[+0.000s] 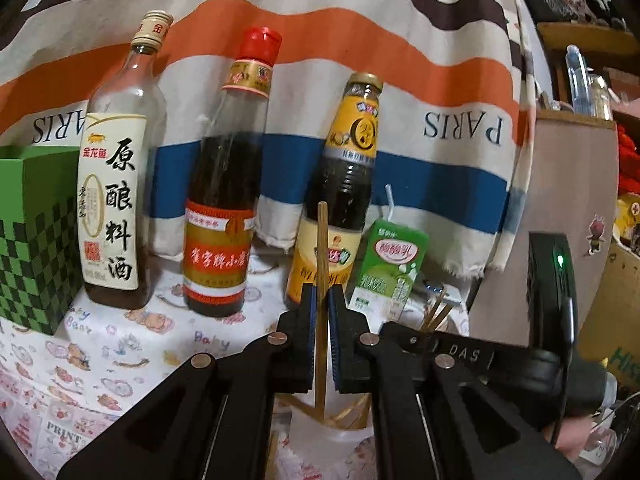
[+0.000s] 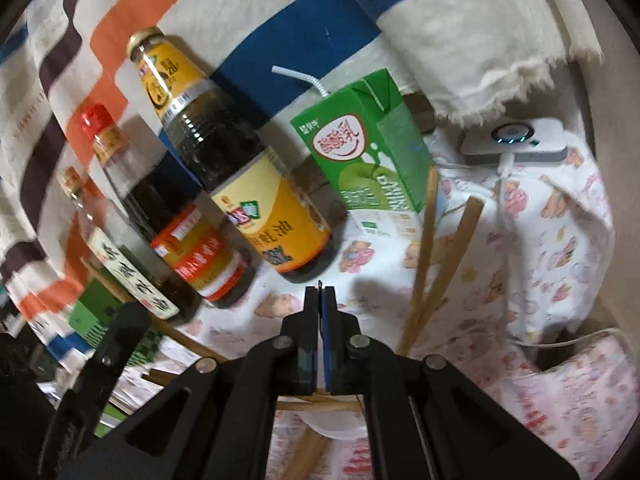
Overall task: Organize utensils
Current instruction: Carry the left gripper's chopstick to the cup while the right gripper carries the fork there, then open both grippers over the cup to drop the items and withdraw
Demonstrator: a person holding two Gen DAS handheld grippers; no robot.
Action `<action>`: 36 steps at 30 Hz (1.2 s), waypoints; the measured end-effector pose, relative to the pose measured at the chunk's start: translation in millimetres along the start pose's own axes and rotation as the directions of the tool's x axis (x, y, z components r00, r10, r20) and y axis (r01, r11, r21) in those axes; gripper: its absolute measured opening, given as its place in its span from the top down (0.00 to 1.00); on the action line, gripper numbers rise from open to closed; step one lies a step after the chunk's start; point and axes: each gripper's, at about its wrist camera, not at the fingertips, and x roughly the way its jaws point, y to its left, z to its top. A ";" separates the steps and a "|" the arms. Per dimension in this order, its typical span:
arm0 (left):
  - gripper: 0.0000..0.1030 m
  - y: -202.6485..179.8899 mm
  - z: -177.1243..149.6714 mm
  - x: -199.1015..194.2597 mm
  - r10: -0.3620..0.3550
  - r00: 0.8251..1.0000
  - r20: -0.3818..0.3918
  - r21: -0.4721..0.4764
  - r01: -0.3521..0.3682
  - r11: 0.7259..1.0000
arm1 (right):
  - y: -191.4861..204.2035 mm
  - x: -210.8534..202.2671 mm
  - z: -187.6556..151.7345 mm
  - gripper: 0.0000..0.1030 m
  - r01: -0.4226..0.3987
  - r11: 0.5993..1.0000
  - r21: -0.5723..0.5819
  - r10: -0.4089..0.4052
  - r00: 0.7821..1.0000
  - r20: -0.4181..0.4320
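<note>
In the left wrist view my left gripper (image 1: 320, 292) is shut on a wooden chopstick (image 1: 321, 240) that stands upright between the blue pads. Below the jaws lies the rim of a white holder (image 1: 340, 436) with more chopsticks (image 1: 438, 314) in it. In the right wrist view my right gripper (image 2: 320, 290) is shut with the pads together and nothing visible between them. Two wooden chopsticks (image 2: 424, 256) lean up to the right of it, and others (image 2: 316, 406) lie across under the jaws. The left gripper's arm (image 2: 108, 360) shows at lower left.
Three sauce bottles (image 1: 224, 184) stand in a row before a striped cloth, with a green milk carton (image 1: 394, 268) to their right and a green checked box (image 1: 32, 236) at the left. A white device with a cable (image 2: 516, 140) lies at the far right.
</note>
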 end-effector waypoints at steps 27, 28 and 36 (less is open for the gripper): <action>0.55 37.9 12.1 -45.6 0.134 0.991 -0.010 0.141 -0.131 0.981 | 11.6 21.9 -7.2 0.72 -0.027 0.999 -0.043 0.016 0.973 -0.230; 0.53 41.8 12.3 -52.4 0.142 0.990 -0.004 0.142 -0.140 0.980 | 14.9 18.7 -6.6 0.68 -0.026 0.998 -0.064 0.011 0.976 -0.218; 0.31 66.1 5.0 -97.5 0.239 0.971 0.017 0.123 -0.240 0.963 | 31.2 -10.0 -6.5 0.58 -0.003 0.991 -0.137 -0.014 0.993 -0.119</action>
